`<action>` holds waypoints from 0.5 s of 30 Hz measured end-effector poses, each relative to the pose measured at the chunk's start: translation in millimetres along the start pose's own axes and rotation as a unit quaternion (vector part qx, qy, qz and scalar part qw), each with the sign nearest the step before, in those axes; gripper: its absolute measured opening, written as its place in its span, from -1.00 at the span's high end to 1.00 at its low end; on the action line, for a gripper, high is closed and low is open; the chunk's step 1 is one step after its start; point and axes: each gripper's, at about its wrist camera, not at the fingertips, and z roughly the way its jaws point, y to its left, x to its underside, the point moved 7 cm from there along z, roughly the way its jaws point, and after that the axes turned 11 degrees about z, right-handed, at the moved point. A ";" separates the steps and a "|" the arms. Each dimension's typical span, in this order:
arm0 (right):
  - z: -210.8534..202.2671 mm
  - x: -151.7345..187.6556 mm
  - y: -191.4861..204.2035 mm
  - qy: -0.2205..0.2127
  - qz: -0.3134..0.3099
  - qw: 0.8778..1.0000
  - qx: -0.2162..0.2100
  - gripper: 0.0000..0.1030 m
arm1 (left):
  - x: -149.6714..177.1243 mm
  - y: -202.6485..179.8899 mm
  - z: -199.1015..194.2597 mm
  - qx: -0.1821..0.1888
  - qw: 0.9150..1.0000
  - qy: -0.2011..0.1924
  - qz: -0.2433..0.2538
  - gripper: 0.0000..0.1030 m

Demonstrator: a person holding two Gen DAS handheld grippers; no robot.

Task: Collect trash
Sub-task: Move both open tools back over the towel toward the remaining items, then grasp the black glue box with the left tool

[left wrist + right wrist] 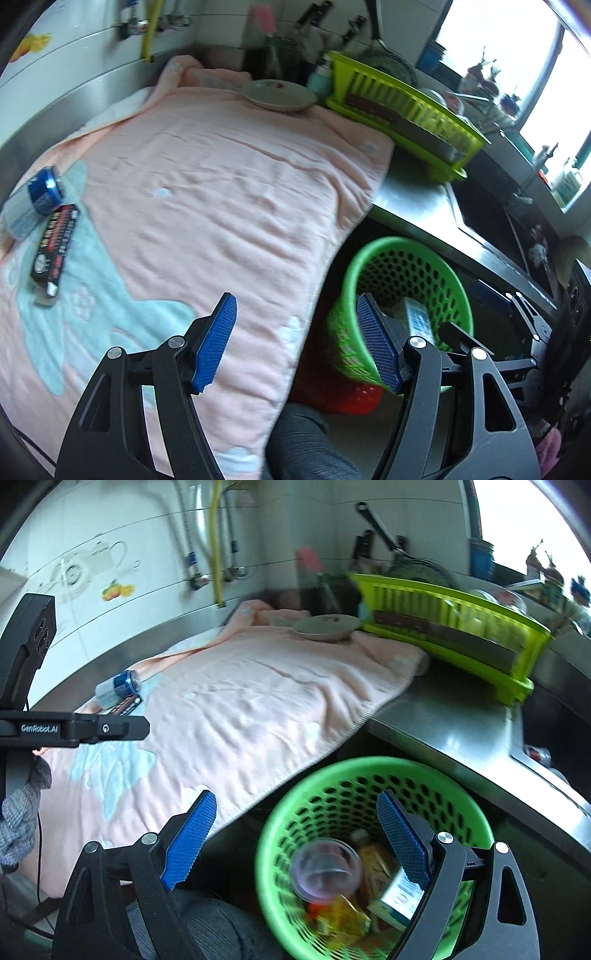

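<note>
A green perforated basket (369, 775) stands below the counter edge and holds a clear plastic cup (327, 867), yellow wrappers and a white-blue carton (397, 895). It also shows in the left wrist view (406, 254). My right gripper (295, 834) is open and empty above the basket. My left gripper (297, 336) is open and empty over the towel's near edge. A blue can (44, 190) and a black-red box (53, 247) lie on the pink towel (221, 184) at the far left; they also show in the right wrist view, the can (120, 688) and the box (125, 706).
A plate (279, 96) sits at the towel's back. A lime dish rack (399, 110) stands on the steel counter (413, 199), with a sink (487, 218) to its right. A red object (347, 397) lies under the basket. My left gripper's body (74, 727) shows at the left.
</note>
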 end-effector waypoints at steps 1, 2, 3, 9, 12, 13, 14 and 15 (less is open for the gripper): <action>1.9 -0.9 4.8 0.001 -0.004 1.000 -0.003 -0.66 | -0.1 8.7 -2.7 -0.007 1.000 -0.002 -0.003 -0.31; 5.0 -3.0 11.6 0.002 -0.009 1.000 -0.007 -0.66 | 0.0 20.4 -5.9 -0.018 1.000 -0.004 -0.006 -0.31; 7.4 -4.8 17.1 0.002 -0.012 1.000 -0.010 -0.66 | -0.4 29.2 -8.1 -0.029 1.000 -0.005 -0.010 -0.31; 23.5 -15.5 48.1 0.007 -0.028 0.999 -0.031 -0.66 | -1.7 97.5 -14.7 -0.105 0.994 -0.008 -0.025 -0.31; 33.3 -21.6 64.2 0.012 -0.039 0.998 -0.042 -0.66 | -0.7 139.5 -12.5 -0.144 0.989 -0.001 -0.036 -0.31; 35.7 -23.4 70.4 0.012 -0.044 0.998 -0.045 -0.66 | 0.9 152.0 -11.4 -0.152 0.987 0.002 -0.041 -0.31; 38.9 -26.1 76.4 0.012 -0.049 0.998 -0.048 -0.66 | 1.7 162.5 -9.6 -0.159 0.986 0.006 -0.045 -0.31; 42.1 -29.2 83.5 0.013 -0.055 0.997 -0.051 -0.66 | 2.6 176.4 -7.1 -0.171 0.984 0.012 -0.049 -0.31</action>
